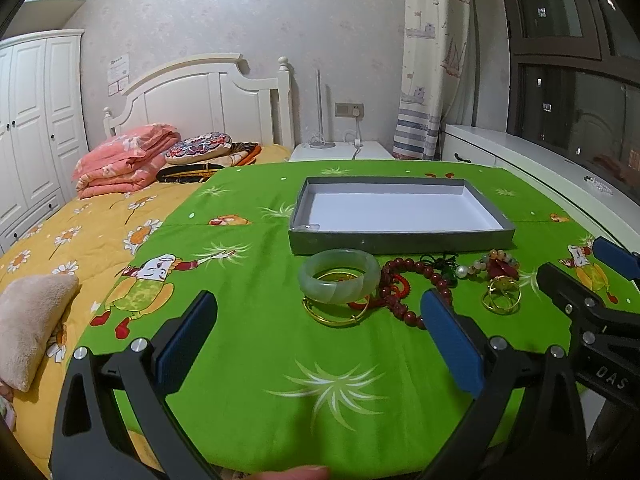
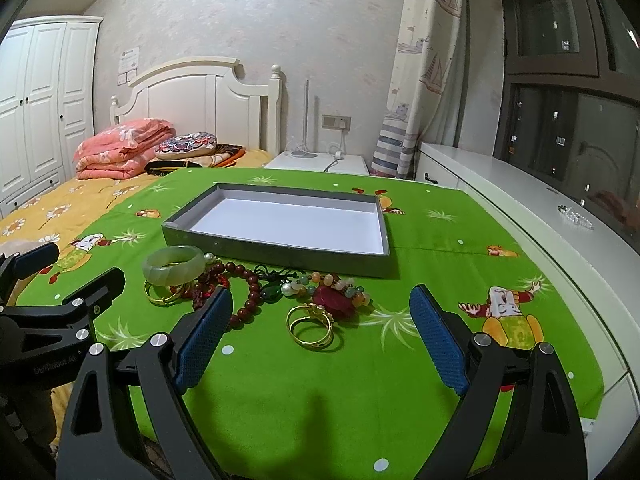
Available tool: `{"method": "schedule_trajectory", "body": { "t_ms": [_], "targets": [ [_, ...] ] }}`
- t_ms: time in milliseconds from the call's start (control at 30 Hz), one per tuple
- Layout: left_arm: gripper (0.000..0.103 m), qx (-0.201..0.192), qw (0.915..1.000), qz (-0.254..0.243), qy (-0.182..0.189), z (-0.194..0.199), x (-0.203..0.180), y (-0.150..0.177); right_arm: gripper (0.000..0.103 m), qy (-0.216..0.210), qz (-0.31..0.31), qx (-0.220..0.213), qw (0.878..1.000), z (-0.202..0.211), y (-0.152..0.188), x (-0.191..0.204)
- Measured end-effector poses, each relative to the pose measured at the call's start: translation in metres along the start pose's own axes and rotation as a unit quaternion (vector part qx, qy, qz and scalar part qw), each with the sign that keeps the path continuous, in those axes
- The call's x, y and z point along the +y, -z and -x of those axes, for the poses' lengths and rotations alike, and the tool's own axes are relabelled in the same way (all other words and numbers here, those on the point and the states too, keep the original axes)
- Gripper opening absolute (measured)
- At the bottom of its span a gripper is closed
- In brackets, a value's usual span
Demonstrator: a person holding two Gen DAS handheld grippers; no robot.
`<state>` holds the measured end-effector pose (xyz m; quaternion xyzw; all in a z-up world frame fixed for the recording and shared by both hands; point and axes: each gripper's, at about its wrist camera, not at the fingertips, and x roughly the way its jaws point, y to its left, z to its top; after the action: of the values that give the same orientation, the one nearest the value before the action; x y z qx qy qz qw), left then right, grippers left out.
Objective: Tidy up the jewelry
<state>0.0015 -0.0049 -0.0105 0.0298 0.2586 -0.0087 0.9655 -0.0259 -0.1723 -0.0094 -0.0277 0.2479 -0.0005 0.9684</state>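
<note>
Only two markings read — "DAS" on the right gripper (image 1: 576, 276), "SenRobot.AI" on the left gripper (image 2: 76, 260).

The jade bangle (image 1: 339, 276) covers part of the gold bangles (image 1: 335, 314) under it. The left tool's right finger (image 1: 450, 340) hides the near end of the red beads (image 1: 404, 292). The right tool (image 1: 588, 276) is cut off at the frame edge. The items on the sill (image 2: 576, 216) are too small to identify.
</note>
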Motion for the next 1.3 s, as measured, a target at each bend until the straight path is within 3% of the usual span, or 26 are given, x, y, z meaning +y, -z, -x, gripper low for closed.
{"method": "schedule_trajectory", "body": {
  "t_ms": [800,1033,1300],
  "targets": [
    [0.099,0.001,0.9999,0.012,0.006,0.007,0.000,0.006,0.084,-0.006,-0.018,0.022,1.000,-0.010,0.008,-0.010],
    [0.099,-0.027,0.9996,0.009,-0.010,0.017,0.001,0.008,0.084,-0.006,-0.029,0.030,0.999,-0.014,0.010,-0.018],
    [0.099,0.009,0.9998,0.007,0.016,0.004,0.008,0.014,0.084,-0.001,-0.051,0.061,0.997,-0.035,0.014,-0.039]
  ]
}}
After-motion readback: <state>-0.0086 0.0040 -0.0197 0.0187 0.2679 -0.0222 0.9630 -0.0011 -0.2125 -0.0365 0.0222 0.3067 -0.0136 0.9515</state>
